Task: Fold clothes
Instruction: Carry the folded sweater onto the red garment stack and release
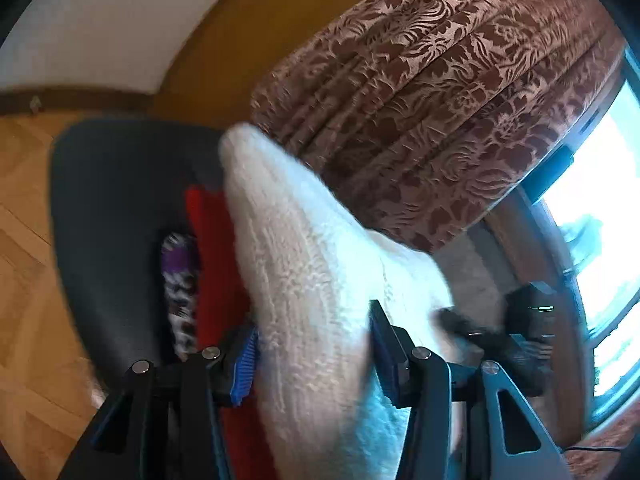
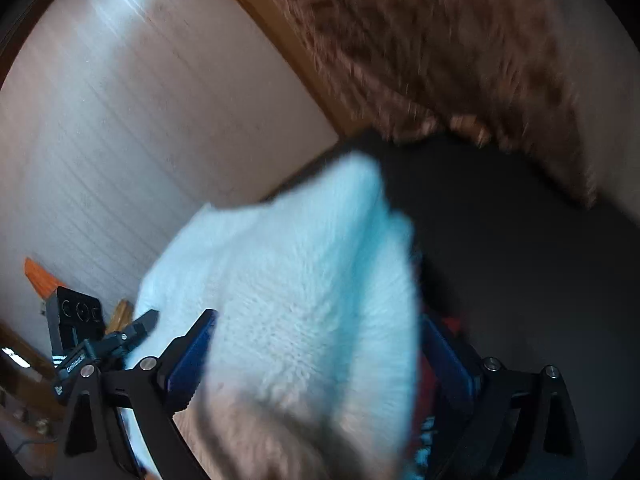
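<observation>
1. White knitted garment [image 1: 320, 280] fills the near foreground of both wrist views, bundled thick between the blue pads and running away from each camera toward the far dark grey worktop [image 1: 104, 208].
2. Left tongs [image 1: 312, 348] stand part open around the bundle; the left pad touches the knit, the right pad sits at its edge, and whether they pinch it cannot be told.
3. Right tongs [image 2: 316, 356] stand wide, pads either side of the garment [image 2: 296, 280] with no visible squeeze; the cloth appears to rest loose between them.
4. Long axis: in the left view the bundle runs from the near bottom edge up and left to a rounded far tip, over a red cloth [image 1: 212, 248] and a purple patterned piece [image 1: 180, 288] lying at its left on the worktop.
5. Judged step: setting down the folded piece. Done well, both tongs would clear the knit without dragging an edge, leaving the fold square.
6. Beyond, a brown floral curtain [image 1: 440, 100] hangs at right by a bright window [image 1: 600, 220]; parquet floor [image 1: 28, 260] lies left.
</observation>
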The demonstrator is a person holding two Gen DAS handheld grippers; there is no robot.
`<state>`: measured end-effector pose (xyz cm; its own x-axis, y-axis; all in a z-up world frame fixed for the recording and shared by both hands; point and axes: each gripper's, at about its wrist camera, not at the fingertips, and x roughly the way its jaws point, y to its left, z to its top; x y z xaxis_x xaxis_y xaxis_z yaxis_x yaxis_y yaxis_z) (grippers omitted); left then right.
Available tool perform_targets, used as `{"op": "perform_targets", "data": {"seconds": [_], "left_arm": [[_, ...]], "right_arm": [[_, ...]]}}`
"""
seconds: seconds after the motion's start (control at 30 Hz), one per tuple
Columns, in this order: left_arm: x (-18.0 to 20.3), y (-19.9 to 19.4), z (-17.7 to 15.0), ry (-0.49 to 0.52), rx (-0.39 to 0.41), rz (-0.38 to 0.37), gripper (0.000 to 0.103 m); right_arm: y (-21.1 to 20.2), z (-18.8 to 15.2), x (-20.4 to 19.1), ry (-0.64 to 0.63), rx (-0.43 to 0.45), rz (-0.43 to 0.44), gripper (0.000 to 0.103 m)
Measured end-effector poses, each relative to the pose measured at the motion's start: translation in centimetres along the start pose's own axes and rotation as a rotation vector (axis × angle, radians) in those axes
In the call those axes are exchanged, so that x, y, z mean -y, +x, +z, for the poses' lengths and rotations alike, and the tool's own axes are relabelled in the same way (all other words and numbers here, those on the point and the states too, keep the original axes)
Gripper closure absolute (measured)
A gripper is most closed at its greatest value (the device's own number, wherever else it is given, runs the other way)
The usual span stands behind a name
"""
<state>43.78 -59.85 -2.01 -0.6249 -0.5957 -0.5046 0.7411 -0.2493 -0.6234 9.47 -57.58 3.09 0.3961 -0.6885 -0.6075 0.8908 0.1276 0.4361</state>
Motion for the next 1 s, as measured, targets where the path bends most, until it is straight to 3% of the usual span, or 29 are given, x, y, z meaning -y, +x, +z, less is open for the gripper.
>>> {"op": "perform_targets", "data": {"seconds": [0.07,0.13,0.2,0.3,0.4,0.47,0.63,0.7,0.77,0.9,1.0], "left_arm": [[1.2,-2.2,0.1,0.068,0.071,0.096,0.056],[2.6,-3.7,0.5,0.123,0.136,0.141,0.056],[4.4,-4.2,0.9,0.168,0.167,0.094,0.055],[6.6,-1.5,0.8,0.220,0.088,0.054,0.055],[5.9,3.2,-0.5,0.167,-0.084,0.074,0.063],[5.5,4.1,-1.7,0.177,-0.085,0.086,0.077],[6.4,2.8,-2.1,0.203,-0.016,0.135,0.076],[6.7,0.8,-2.5,0.233,0.041,0.164,0.070],[7.5,-1.8,-3.3,0.287,0.111,0.247,0.041],[9.2,-5.5,-5.5,0.367,0.198,0.397,0.038],[9.6,-6.9,-7.2,0.389,0.182,0.558,0.037]], "right_arm": [[-3.4,-0.5,-2.8,-0.137,0.104,-0.060,0.005],[-5.5,-0.8,-6.2,-0.306,0.182,-0.062,0.005],[-5.6,-1.9,-8.8,-0.420,0.169,-0.017,0.005],[-3.2,-3.6,-11.2,-0.536,0.071,0.005,0.005],[2.0,-5.1,-8.1,-0.456,-0.101,-0.055,0.004],[2.7,-6.4,-6.3,-0.404,-0.086,-0.060,0.000],[2.1,-7.0,-6.2,-0.401,-0.027,-0.069,0.000],[1.1,-6.6,-6.9,-0.398,0.003,-0.070,0.000],[-1.0,-6.9,-8.0,-0.399,0.068,-0.097,0.000],[-4.5,-8.6,-10.3,-0.394,0.163,-0.194,0.000],[-5.5,-9.9,-12.0,-0.360,0.167,-0.301,0.000]]}}
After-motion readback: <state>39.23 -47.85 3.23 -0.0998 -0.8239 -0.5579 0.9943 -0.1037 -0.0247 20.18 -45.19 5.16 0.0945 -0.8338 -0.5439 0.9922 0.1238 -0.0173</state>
